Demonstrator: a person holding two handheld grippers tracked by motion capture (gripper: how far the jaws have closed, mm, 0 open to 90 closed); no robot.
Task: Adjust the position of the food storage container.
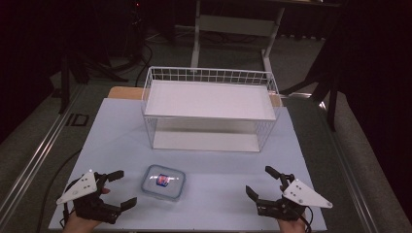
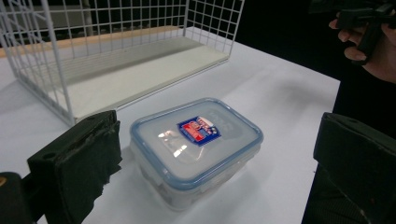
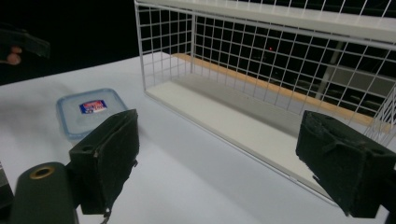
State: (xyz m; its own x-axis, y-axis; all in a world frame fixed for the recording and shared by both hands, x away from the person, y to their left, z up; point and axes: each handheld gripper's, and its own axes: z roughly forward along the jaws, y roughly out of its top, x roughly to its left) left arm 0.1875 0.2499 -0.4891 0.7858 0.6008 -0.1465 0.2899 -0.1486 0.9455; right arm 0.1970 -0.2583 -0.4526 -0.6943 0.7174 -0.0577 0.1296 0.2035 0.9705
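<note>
Container [image 1: 164, 182] sits near table's [image 1: 209, 204] front edge, grippers apparently apart.

Dim room, black toward the frame edges; overhead light brightens the surface [image 1: 204, 165] at centre. Glare spots the box [image 2: 196, 149] lid. Near fingers [image 2: 79, 163] look soft.

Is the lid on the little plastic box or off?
On. The blue-rimmed lid lies flat across the top of the box, with its sticker facing up. Whether the side clips are snapped down I cannot tell.
</note>
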